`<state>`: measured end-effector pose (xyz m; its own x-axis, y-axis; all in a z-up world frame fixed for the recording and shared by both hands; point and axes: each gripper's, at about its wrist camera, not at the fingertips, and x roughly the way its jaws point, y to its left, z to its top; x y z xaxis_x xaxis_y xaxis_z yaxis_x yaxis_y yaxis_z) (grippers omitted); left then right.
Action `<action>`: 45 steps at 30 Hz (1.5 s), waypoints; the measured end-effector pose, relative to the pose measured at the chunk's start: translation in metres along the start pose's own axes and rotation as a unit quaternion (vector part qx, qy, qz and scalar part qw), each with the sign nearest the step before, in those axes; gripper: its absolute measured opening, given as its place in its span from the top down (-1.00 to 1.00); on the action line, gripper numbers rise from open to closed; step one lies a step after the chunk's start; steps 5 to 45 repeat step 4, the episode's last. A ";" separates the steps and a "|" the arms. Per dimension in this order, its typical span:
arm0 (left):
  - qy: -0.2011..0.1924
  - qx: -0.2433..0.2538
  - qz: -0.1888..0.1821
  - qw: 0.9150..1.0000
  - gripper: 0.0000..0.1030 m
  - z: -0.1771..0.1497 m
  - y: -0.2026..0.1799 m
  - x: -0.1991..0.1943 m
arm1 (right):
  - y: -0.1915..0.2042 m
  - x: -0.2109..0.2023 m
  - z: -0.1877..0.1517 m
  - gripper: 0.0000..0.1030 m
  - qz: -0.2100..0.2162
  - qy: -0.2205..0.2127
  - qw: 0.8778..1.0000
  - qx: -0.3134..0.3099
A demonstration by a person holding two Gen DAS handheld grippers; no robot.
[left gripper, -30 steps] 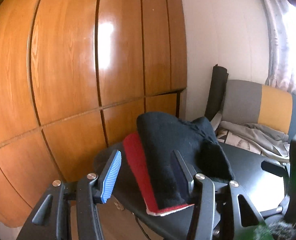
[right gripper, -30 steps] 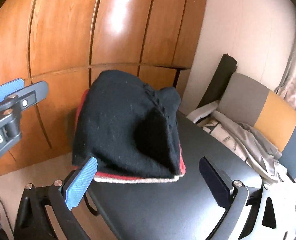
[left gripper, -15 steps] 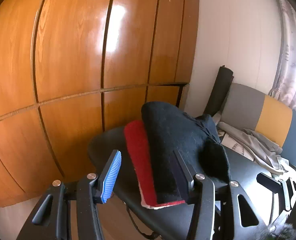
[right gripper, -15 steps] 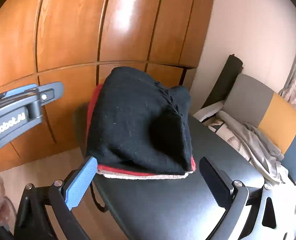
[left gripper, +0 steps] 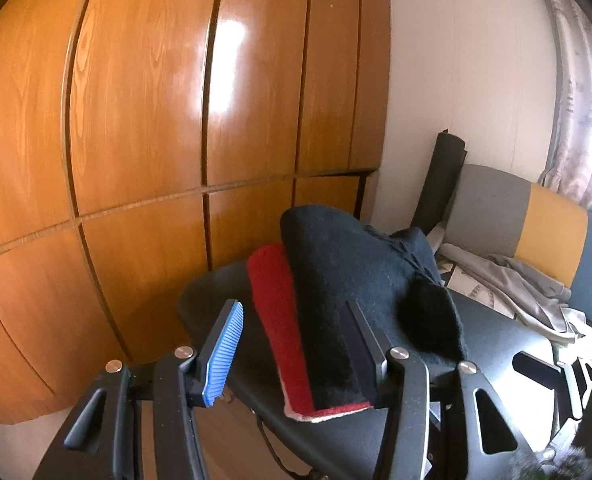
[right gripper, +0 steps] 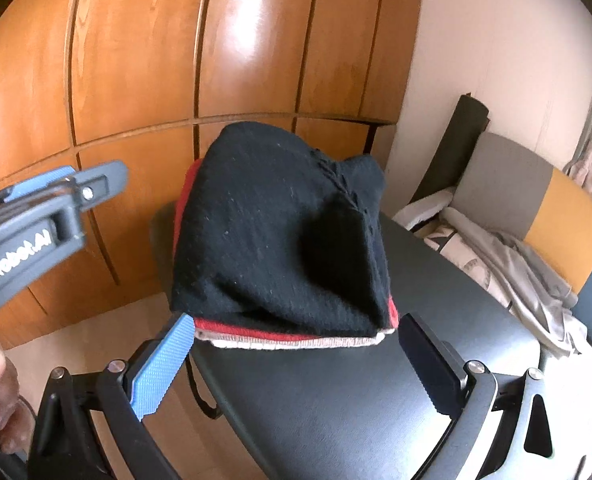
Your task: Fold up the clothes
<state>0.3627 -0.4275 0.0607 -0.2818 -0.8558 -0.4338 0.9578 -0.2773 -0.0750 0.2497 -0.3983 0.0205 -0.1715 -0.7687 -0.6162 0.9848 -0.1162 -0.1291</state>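
Apparently folded black garment (right gripper: 272, 236) atop red

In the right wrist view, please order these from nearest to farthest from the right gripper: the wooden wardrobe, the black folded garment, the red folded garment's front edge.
From the right gripper:
1. Red folded garment: its front edge lies just ahead, between the fingertips.
2. Black folded garment: stacked on top, reaching farther back.
3. Wooden wardrobe: behind the table.
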 end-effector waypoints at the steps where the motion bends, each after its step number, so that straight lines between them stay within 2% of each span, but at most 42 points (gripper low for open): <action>1: -0.001 0.000 0.000 1.000 0.14 0.000 0.000 -0.001 | -0.001 0.000 -0.001 -1.00 0.000 0.000 1.000 0.002; 45: 0.003 -0.001 -0.001 1.000 0.14 -0.001 0.000 0.000 | -0.004 0.000 -0.002 -1.00 -0.001 -0.001 1.000 0.010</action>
